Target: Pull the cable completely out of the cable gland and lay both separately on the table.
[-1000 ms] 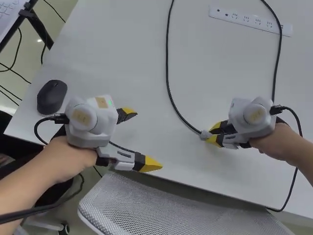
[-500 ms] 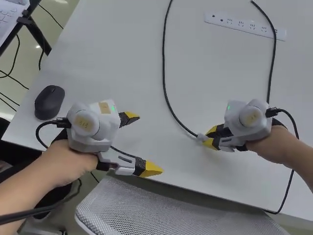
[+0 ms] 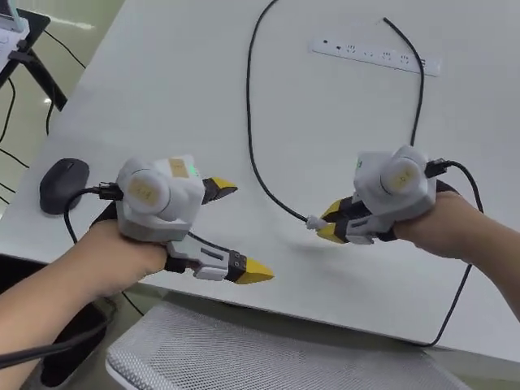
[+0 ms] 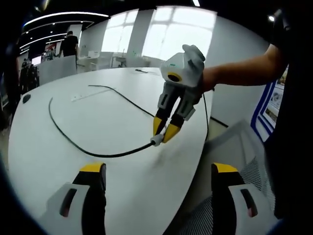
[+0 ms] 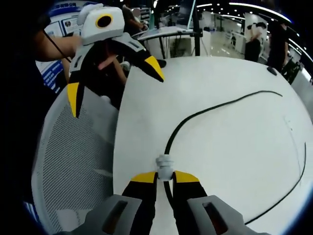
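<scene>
A long black cable (image 3: 250, 138) loops across the white table (image 3: 162, 97) and ends in a small white cable gland (image 3: 312, 221). My right gripper (image 3: 326, 223) is shut on the gland and holds it a little above the table, near the front edge. In the right gripper view the gland (image 5: 164, 167) sits at my yellow fingertips (image 5: 146, 178), with the cable (image 5: 195, 117) running away from it. My left gripper (image 3: 241, 231) stands wide open with nothing in it, to the left of the gland. In the left gripper view the right gripper (image 4: 165, 130) holds the gland (image 4: 156, 141).
A white power strip (image 3: 374, 55) lies at the back of the table. A dark mouse (image 3: 62, 185) rests near the left edge. A grey mesh chair (image 3: 244, 357) stands just below the table's front edge. A second black lead (image 3: 418, 106) runs toward the right gripper.
The camera has shifted. My right gripper has risen slightly with the gland, and a shadow now shows below it. The left gripper stays open in about the same place.
</scene>
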